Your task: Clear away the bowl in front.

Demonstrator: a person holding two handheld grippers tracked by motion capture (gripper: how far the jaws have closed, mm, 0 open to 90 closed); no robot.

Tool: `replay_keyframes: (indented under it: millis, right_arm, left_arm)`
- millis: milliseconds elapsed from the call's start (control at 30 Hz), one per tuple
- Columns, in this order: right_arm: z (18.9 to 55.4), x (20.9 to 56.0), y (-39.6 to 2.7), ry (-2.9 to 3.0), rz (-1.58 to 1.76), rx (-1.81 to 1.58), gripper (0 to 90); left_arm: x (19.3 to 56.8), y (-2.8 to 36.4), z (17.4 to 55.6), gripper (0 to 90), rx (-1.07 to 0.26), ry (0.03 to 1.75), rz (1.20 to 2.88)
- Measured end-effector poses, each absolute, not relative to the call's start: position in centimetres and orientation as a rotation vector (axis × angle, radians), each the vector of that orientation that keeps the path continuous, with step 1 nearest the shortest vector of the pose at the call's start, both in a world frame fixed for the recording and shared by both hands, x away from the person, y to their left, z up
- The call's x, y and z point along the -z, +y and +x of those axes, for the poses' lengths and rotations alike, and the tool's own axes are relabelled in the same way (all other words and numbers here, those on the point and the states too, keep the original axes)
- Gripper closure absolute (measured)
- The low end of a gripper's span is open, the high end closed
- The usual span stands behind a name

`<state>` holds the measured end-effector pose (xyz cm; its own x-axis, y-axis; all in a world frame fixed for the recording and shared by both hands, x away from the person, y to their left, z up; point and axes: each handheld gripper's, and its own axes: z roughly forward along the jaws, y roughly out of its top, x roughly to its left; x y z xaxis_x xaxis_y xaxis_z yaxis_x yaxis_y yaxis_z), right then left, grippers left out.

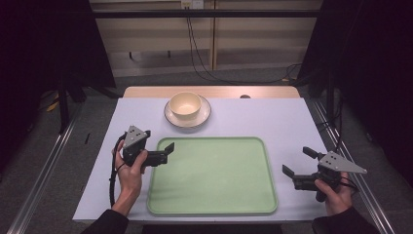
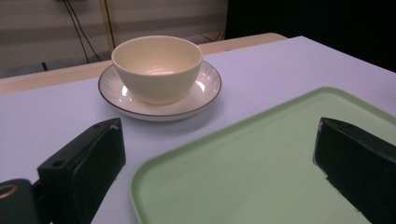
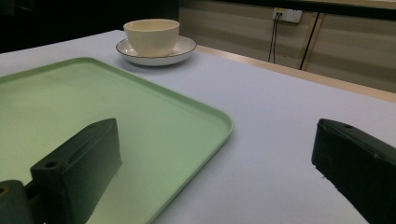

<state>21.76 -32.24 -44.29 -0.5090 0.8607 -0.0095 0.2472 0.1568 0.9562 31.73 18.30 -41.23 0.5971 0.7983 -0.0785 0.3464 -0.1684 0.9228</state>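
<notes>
Both tongs are spread and hold nothing: left tongs (image 1: 164,152) at the green tray's (image 1: 214,195) ten o'clock corner, right tongs (image 1: 298,162) at its three o'clock. The cream bowl (image 1: 185,104) (on a saucer (image 1: 204,117)) sits at the table's (image 1: 272,117) twelve o'clock.

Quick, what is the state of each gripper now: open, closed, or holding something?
Left gripper: open, holding nothing, at the left edge of the flat pale green plastic tray.
Right gripper: open, holding nothing, right of the tray.
</notes>
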Motion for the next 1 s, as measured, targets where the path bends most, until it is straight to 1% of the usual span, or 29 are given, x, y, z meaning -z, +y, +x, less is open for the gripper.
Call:
replay_keyframes:
  millis: [200, 733, 933, 1000]
  right_arm:
    - [21.7, 44.2, -32.3, 1.861, 1.051, -1.368, 1.1]
    - [21.7, 44.2, -32.3, 1.855, 1.050, -1.374, 1.1]
    - [21.7, 44.2, -32.4, 1.851, 1.055, -1.378, 1.1]
    - [21.8, 44.2, -32.4, 1.847, 1.055, -1.379, 1.1]
  left_arm:
    - [40.8, 17.9, 32.7, 2.7, -0.537, 0.942, 1.736]
    - [40.7, 17.0, 35.5, 2.7, -0.500, 0.926, 1.787]
    - [40.7, 17.1, 36.7, 3.1, -0.502, 0.940, 1.790]
    - [40.5, 17.1, 37.1, 3.4, -0.525, 0.957, 1.787]
